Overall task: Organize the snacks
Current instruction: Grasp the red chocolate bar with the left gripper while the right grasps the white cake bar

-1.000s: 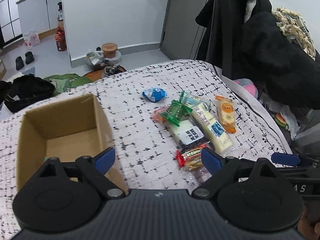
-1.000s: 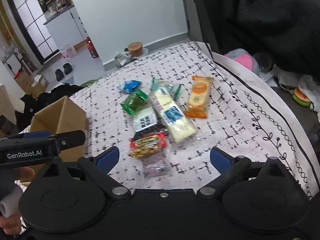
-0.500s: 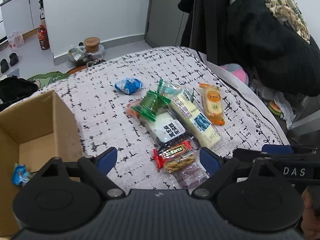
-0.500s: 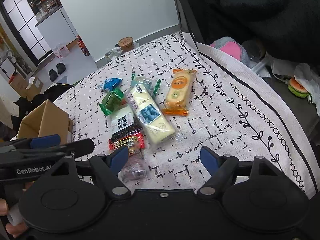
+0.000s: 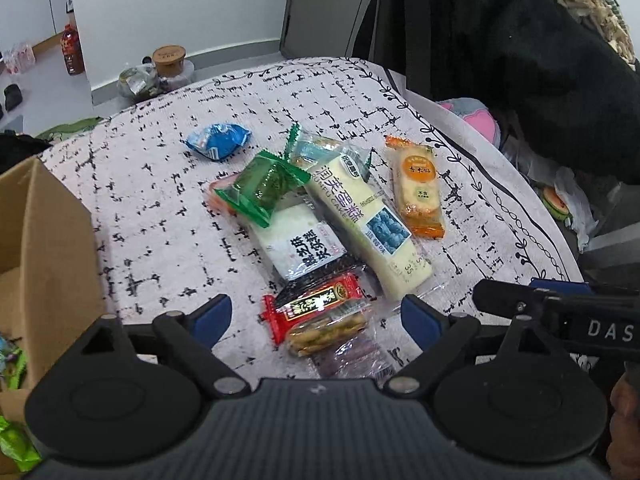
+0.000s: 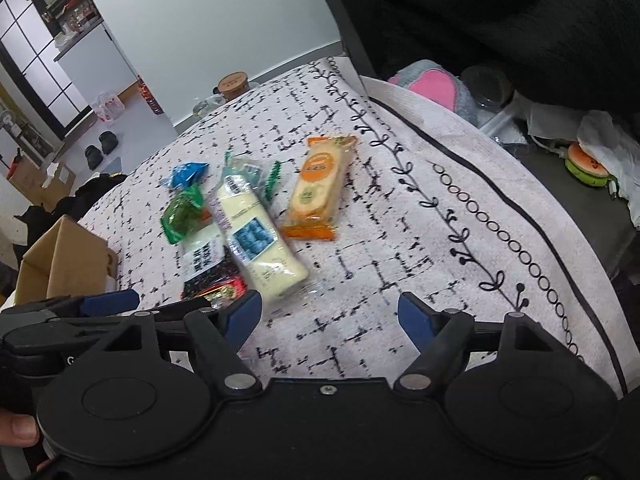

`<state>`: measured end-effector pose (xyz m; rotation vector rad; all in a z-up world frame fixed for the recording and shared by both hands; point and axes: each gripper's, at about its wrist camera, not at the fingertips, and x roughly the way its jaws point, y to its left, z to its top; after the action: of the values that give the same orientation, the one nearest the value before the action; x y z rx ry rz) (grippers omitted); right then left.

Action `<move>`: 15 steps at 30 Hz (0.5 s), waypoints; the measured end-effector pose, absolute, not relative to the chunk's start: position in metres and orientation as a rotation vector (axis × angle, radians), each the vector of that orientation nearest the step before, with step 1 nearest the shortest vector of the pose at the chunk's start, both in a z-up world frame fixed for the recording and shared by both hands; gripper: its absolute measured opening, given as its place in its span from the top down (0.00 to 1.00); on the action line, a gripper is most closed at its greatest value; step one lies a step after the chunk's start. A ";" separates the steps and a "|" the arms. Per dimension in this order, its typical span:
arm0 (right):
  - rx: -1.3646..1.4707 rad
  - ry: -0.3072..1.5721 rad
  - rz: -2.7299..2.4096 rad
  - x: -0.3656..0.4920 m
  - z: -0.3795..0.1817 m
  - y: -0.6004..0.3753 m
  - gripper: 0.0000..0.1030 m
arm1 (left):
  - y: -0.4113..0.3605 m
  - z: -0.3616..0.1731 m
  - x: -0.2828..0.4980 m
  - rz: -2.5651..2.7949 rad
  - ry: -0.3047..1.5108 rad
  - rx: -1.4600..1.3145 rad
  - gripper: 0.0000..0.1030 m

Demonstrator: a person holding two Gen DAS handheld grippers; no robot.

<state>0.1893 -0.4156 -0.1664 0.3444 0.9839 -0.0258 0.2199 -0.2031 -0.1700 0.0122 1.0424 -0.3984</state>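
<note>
Snacks [image 5: 320,232] nearer than before | left jaws wide, empty, over red packet [image 5: 316,306] | right jaws narrower, empty

A lived-in home interior. A table with a white, black-flecked cloth [image 5: 152,200] bearing a vine border carries loose wrapped snacks [image 5: 340,216] and a cardboard box [image 5: 48,240]. Dark coats [image 5: 500,40] hang just behind it, above a plush pink-and-grey item [image 6: 432,88]. On the floor beyond stand a bottle [image 5: 72,52], a lidded jar [image 5: 169,60] and slippers [image 6: 100,148]; white cabinets and a gridded glass door [image 6: 36,64] close the room.
</note>
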 end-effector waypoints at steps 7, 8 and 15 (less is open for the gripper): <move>0.364 0.994 -0.026 0.195 -0.174 -0.427 0.27 | -0.208 -0.189 0.229 -0.338 1.096 -0.007 0.11; 0.363 0.996 -0.018 0.196 -0.175 -0.426 0.27 | -0.208 -0.192 0.230 -0.331 1.101 -0.012 0.11; 0.345 0.993 0.033 0.207 -0.176 -0.416 0.27 | -0.209 -0.204 0.233 -0.317 1.110 -0.027 0.21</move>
<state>0.2074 -0.4164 -0.1765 0.3455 0.9928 0.0332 0.2328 -0.2089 -0.2045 -0.0272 1.1104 -0.3170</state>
